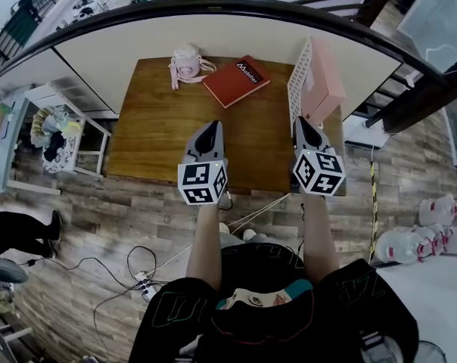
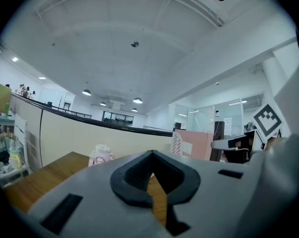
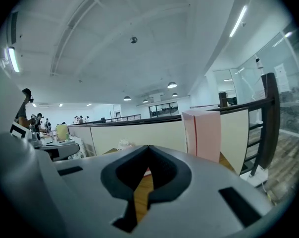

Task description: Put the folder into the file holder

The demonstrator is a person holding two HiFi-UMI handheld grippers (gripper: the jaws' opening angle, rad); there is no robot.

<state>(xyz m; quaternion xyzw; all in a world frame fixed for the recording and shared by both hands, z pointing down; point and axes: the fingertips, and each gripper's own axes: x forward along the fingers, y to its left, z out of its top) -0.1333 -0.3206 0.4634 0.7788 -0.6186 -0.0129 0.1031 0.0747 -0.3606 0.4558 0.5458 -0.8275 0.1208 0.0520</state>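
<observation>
We see the folder ahead, lying slantwise on the desk, nearer our left gripper; the right gripper faces the holder. Both are pressed together, empty.

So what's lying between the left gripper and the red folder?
Nothing. In the head view, only a bare stretch of the wooden table lies between the left gripper and the folder.
</observation>
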